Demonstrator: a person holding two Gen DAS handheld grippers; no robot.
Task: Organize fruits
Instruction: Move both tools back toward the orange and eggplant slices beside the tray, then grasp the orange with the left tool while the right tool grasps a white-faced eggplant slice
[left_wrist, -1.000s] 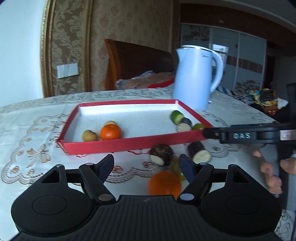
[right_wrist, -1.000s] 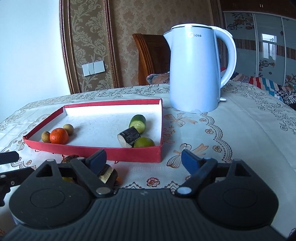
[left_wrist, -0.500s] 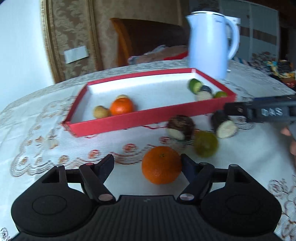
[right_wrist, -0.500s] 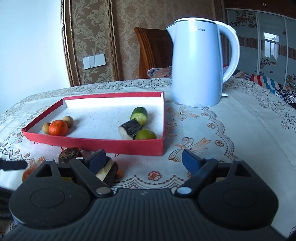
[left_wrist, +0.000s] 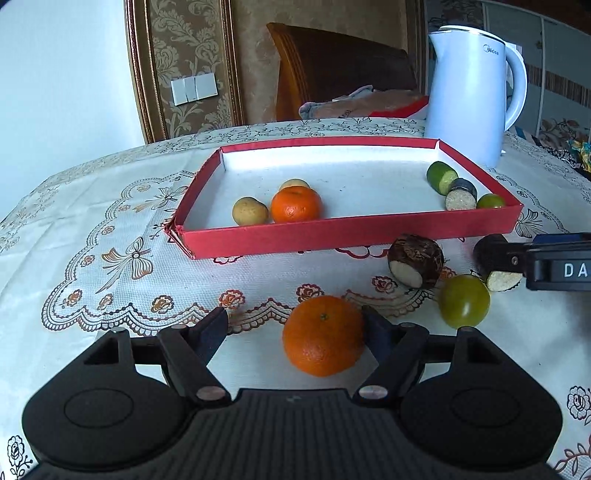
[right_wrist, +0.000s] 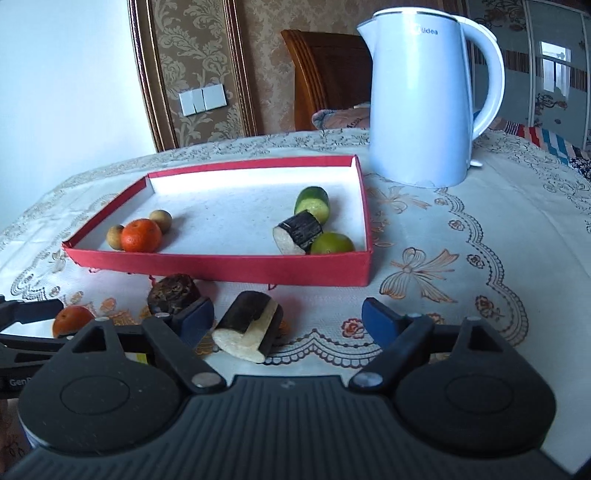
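My left gripper (left_wrist: 295, 328) is open around a loose orange (left_wrist: 323, 336) on the tablecloth; the fruit lies close to the right pad. My right gripper (right_wrist: 288, 319) is open too, with a dark-skinned cut piece (right_wrist: 249, 325) between its fingers, near the left one. The red tray (left_wrist: 351, 236) holds a smaller orange (left_wrist: 295, 204), two small yellowish fruits, a cucumber piece (left_wrist: 441, 176), a dark cut piece and a lime. In front of the tray lie a brown cut root (left_wrist: 415, 260) and a green fruit (left_wrist: 464, 301).
A white electric kettle (right_wrist: 424, 99) stands behind the tray's right corner. A wooden chair with cloth on it stands beyond the table's far edge. The lace tablecloth (right_wrist: 461, 258) is bare to the right of the tray.
The left gripper has tipped down and closed in on the loose orange, which now lies between its fingers. The right gripper has tipped down slightly, bringing the dark cut piece between its fingers.
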